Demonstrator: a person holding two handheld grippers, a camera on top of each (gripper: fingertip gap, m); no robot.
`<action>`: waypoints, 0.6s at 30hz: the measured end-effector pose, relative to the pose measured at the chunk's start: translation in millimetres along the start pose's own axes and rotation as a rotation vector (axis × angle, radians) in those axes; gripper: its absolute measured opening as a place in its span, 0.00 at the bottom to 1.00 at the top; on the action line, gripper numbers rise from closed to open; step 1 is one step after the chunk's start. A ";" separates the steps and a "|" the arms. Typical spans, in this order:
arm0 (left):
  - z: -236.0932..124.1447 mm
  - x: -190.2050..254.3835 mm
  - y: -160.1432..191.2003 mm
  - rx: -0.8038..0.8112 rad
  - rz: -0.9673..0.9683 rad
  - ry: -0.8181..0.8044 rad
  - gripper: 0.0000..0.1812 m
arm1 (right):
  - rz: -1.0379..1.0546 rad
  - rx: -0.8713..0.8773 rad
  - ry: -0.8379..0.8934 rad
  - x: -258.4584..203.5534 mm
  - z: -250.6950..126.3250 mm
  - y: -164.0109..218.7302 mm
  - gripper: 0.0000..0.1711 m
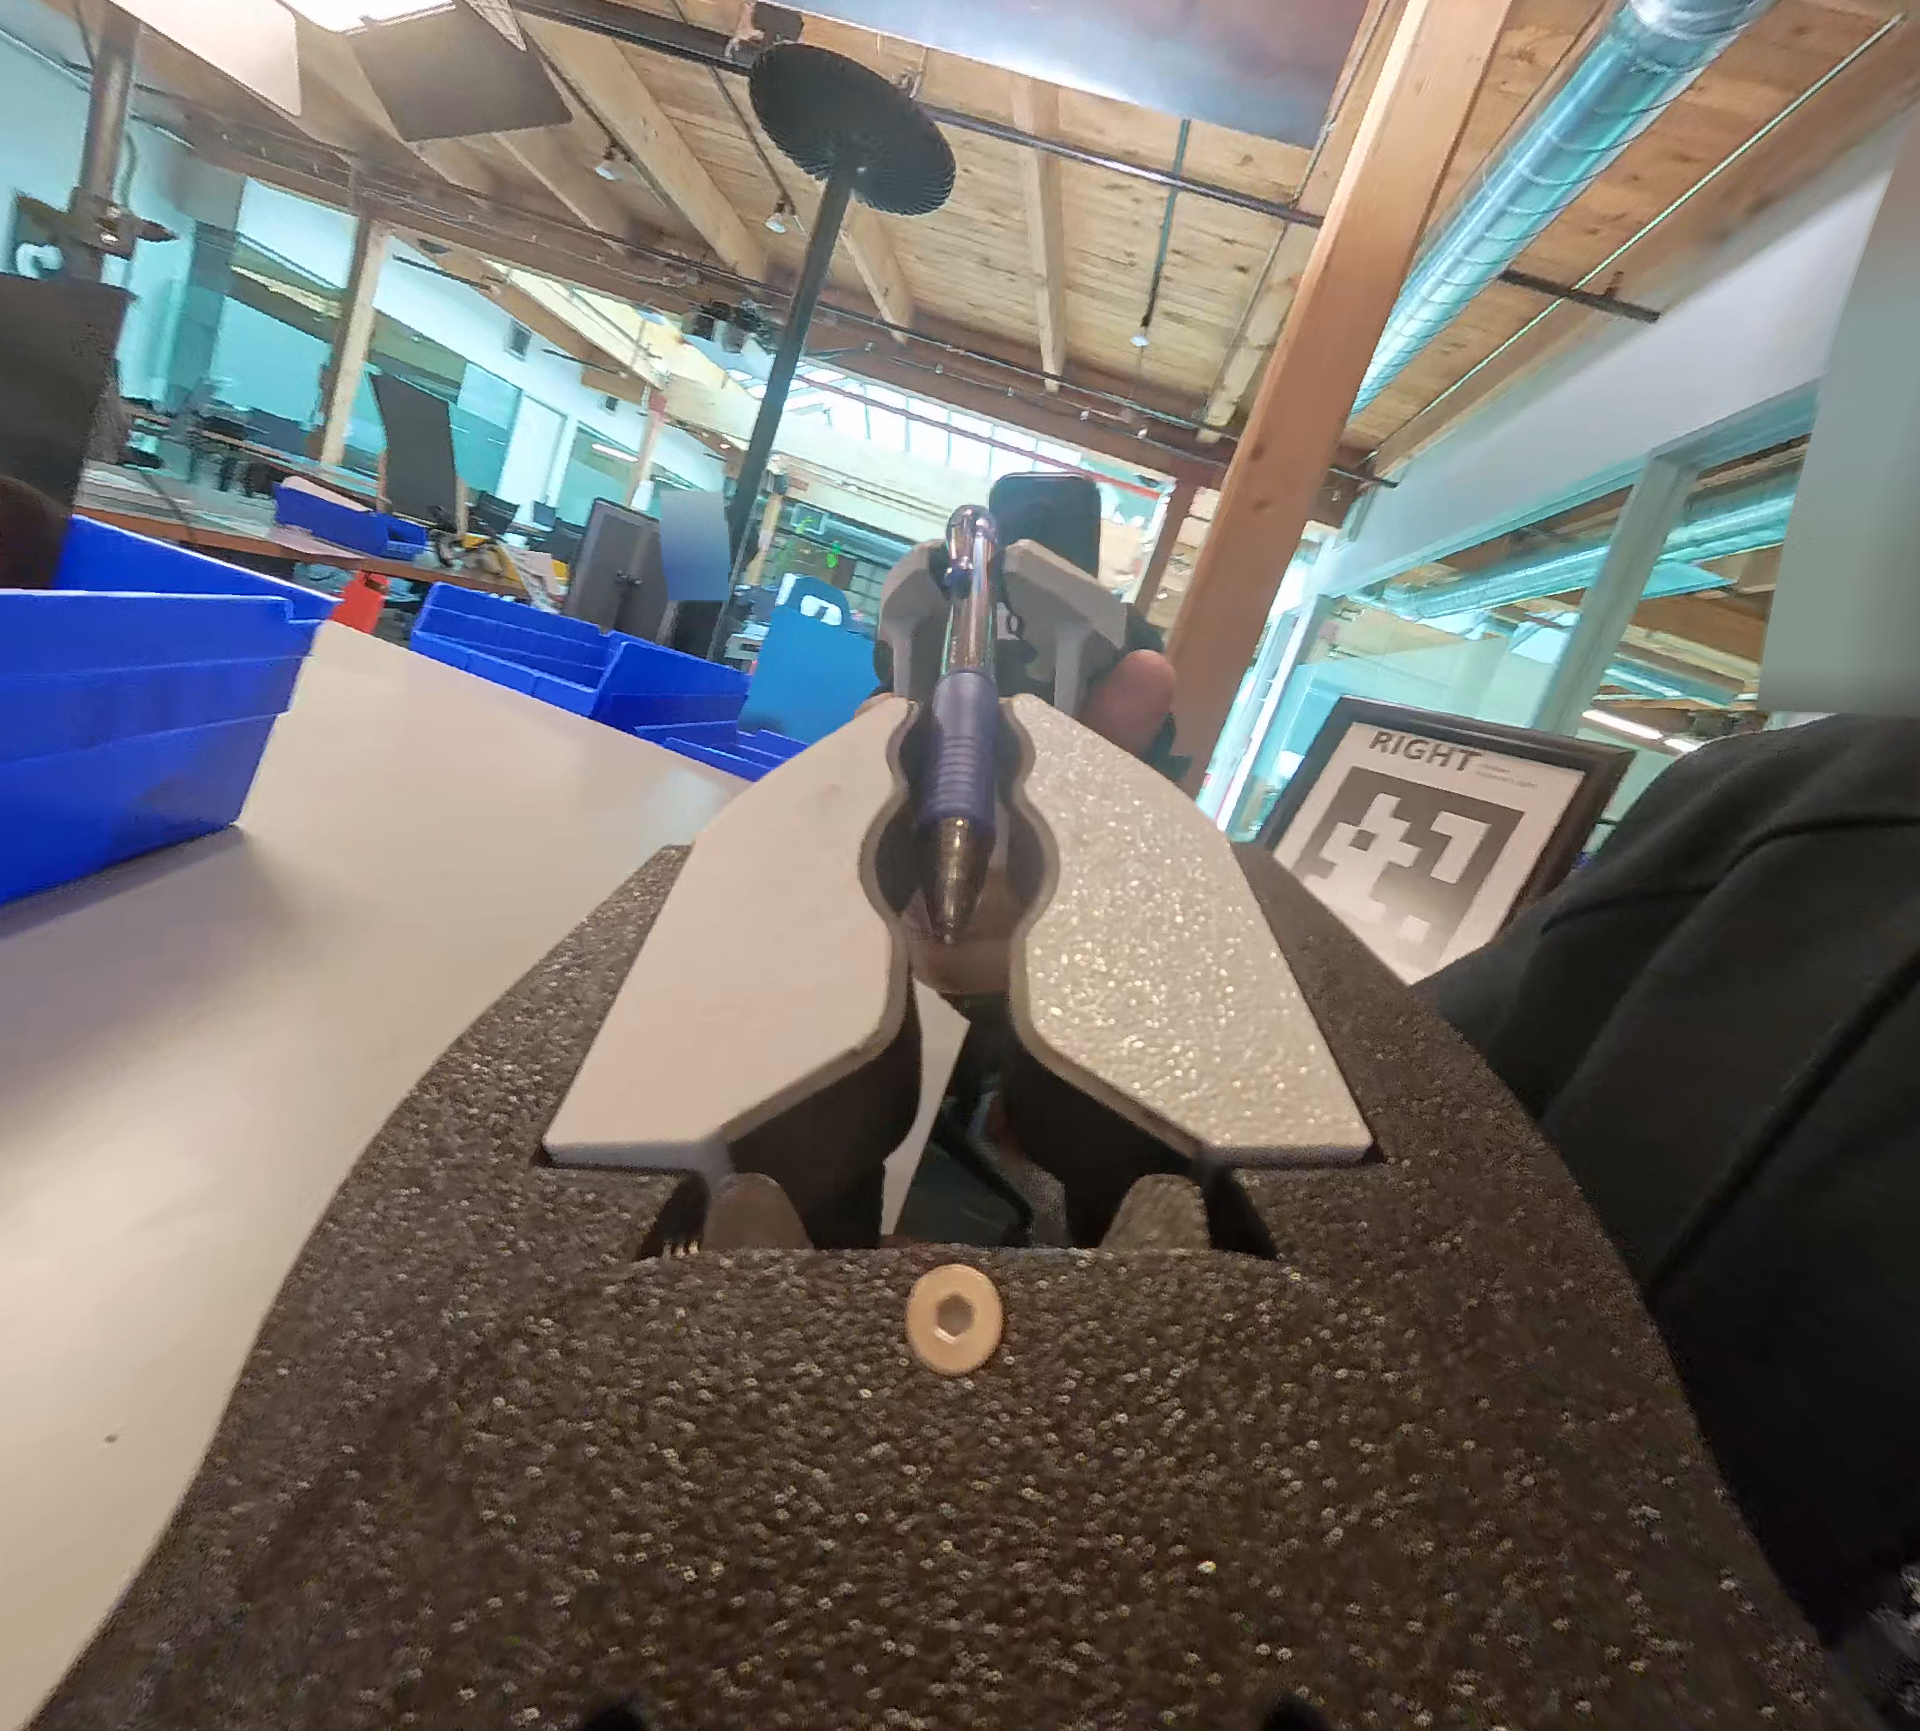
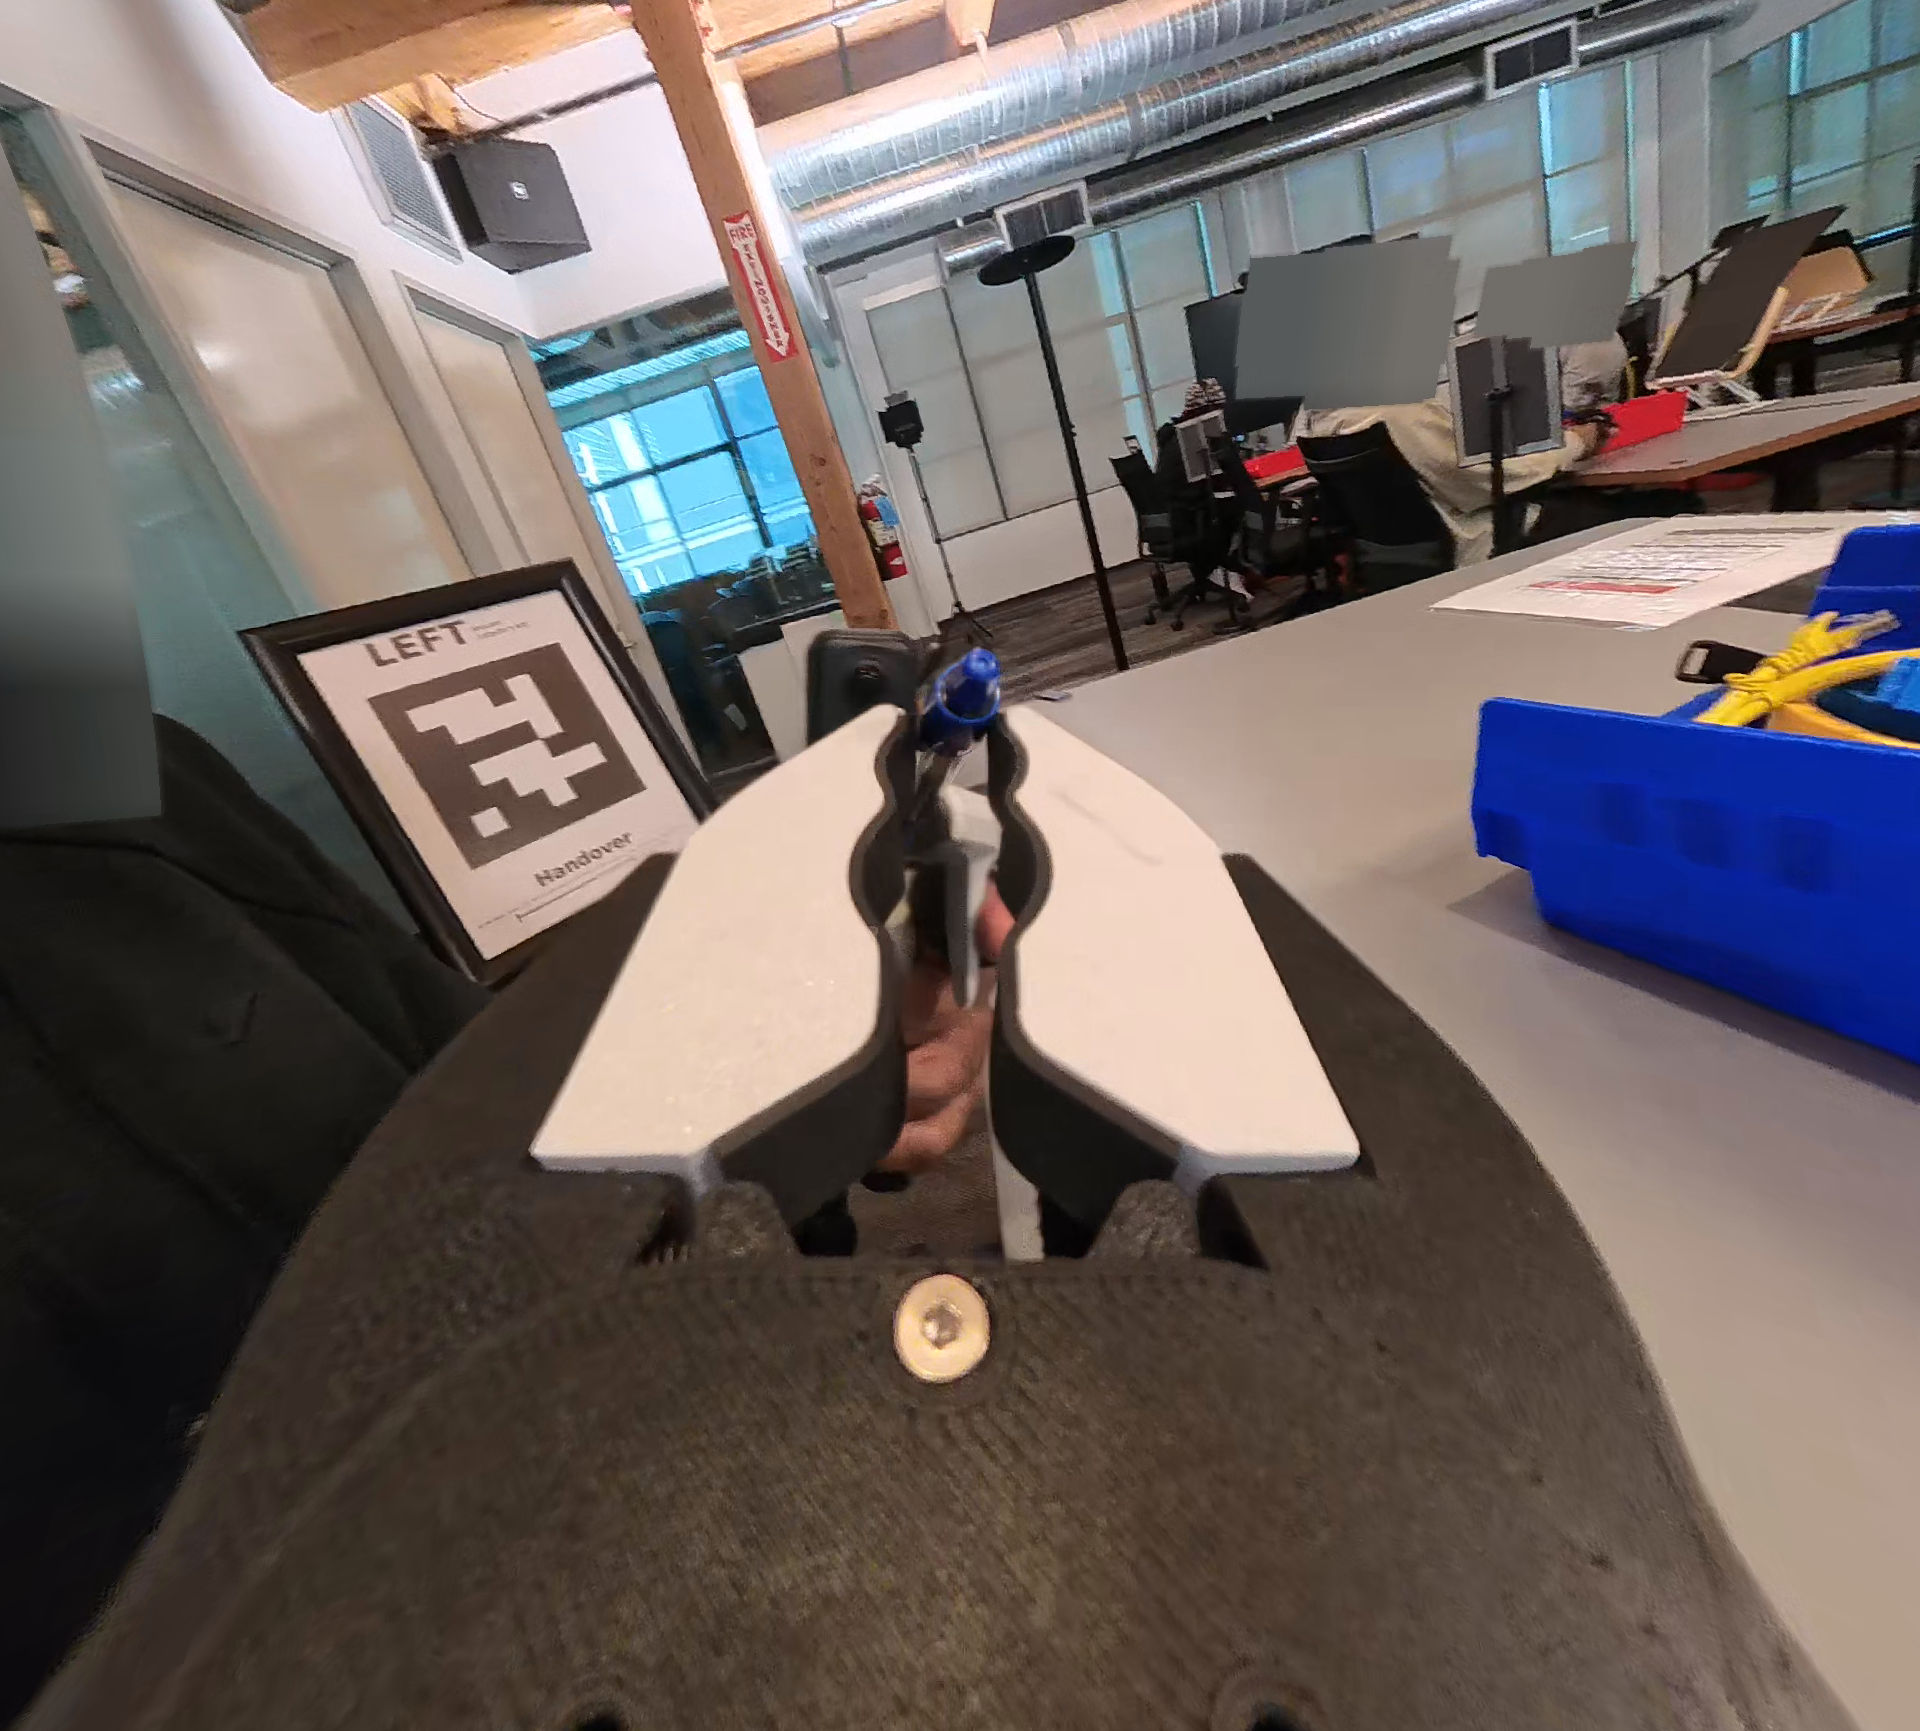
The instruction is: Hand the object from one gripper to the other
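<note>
A pen point(image 1: 951, 777) with a blue ribbed grip and a silver clip end points its tip back at the left wrist camera. My left gripper point(image 1: 956, 725) is shut on the grip section. Farther off, my right gripper point(image 1: 975, 601) faces it, with a finger on each side of the pen's clip end. In the right wrist view the right gripper point(image 2: 951, 725) is closed down on the pen's blue end point(image 2: 964, 689) at its fingertips. Part of the left gripper and a hand show through the gap behind it. The pen is held above the grey table point(image 1: 364, 850).
Blue bins point(image 1: 135, 705) stand at the left of the table. Another blue bin point(image 2: 1662, 850) with a yellow cable stands at the right. A framed marker sign point(image 1: 1423, 840) and a dark sleeve point(image 1: 1714, 954) are close by. A sheet of paper point(image 2: 1642, 569) lies at the table's far side. The gap from one gripper's tips to the other's is roughly 4 cm.
</note>
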State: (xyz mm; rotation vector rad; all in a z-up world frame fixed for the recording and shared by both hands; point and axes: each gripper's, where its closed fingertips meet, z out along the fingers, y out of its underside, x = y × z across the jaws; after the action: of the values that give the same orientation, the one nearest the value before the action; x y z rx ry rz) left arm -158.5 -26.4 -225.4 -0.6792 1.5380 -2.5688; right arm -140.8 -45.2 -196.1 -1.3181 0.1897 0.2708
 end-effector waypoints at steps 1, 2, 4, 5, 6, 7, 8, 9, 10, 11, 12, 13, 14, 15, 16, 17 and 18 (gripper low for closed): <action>0.0 -2.3 0.5 -0.004 0.016 -0.022 0.07 | -0.018 -0.014 0.029 4.2 -0.7 1.4 0.09; -0.4 -5.2 0.1 -0.007 0.030 -0.047 0.07 | -0.048 -0.034 0.068 9.4 -1.7 3.1 0.10; -2.6 -12.4 -1.4 -0.024 0.073 -0.114 0.07 | -0.163 -0.106 0.181 23.2 -5.9 7.8 0.15; -4.1 -16.8 -2.3 -0.043 0.112 -0.161 0.07 | -0.256 -0.156 0.261 32.3 -9.8 10.1 0.18; -6.5 -21.8 -4.3 -0.064 0.164 -0.219 0.07 | -0.374 -0.208 0.345 41.2 -15.0 11.2 0.19; -9.0 -26.0 -6.3 -0.091 0.226 -0.273 0.07 | -0.505 -0.259 0.422 48.4 -20.3 11.0 0.20; -10.9 -28.0 -7.8 -0.123 0.288 -0.312 0.07 | -0.633 -0.308 0.479 52.6 -24.2 11.0 0.21; -12.9 -30.5 -8.3 -0.162 0.343 -0.354 0.07 | -0.758 -0.353 0.519 54.2 -26.3 11.0 0.23; -15.1 -33.8 -8.3 -0.210 0.404 -0.403 0.07 | -0.888 -0.386 0.553 53.9 -27.0 10.4 0.23; -16.5 -35.1 -8.0 -0.253 0.467 -0.436 0.07 | -1.014 -0.418 0.580 52.4 -26.1 10.5 0.23; -17.2 -34.9 -7.1 -0.292 0.520 -0.456 0.07 | -1.125 -0.453 0.592 49.7 -23.6 12.9 0.24; -17.9 -35.0 -5.3 -0.331 0.559 -0.474 0.07 | -1.215 -0.490 0.595 47.0 -20.1 17.0 0.24; -18.0 -34.7 -2.9 -0.367 0.589 -0.484 0.07 | -1.290 -0.524 0.596 44.9 -16.1 21.9 0.24; -17.4 -33.5 0.0 -0.397 0.613 -0.484 0.07 | -1.356 -0.554 0.591 43.0 -12.1 27.5 0.24; -16.3 -31.6 3.7 -0.422 0.628 -0.475 0.07 | -1.415 -0.575 0.586 41.2 -8.0 32.3 0.24; -14.8 -29.2 7.4 -0.442 0.634 -0.460 0.07 | -1.462 -0.593 0.583 40.2 -4.6 36.6 0.23; -13.3 -26.7 10.9 -0.457 0.633 -0.442 0.07 | -1.498 -0.611 0.582 40.1 -2.0 40.7 0.23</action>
State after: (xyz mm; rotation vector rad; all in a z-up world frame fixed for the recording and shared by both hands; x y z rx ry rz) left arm -141.7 -13.4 -249.0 -0.6038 1.8058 -1.5172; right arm -114.8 -34.5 -245.8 -1.7608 -0.4531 -1.4251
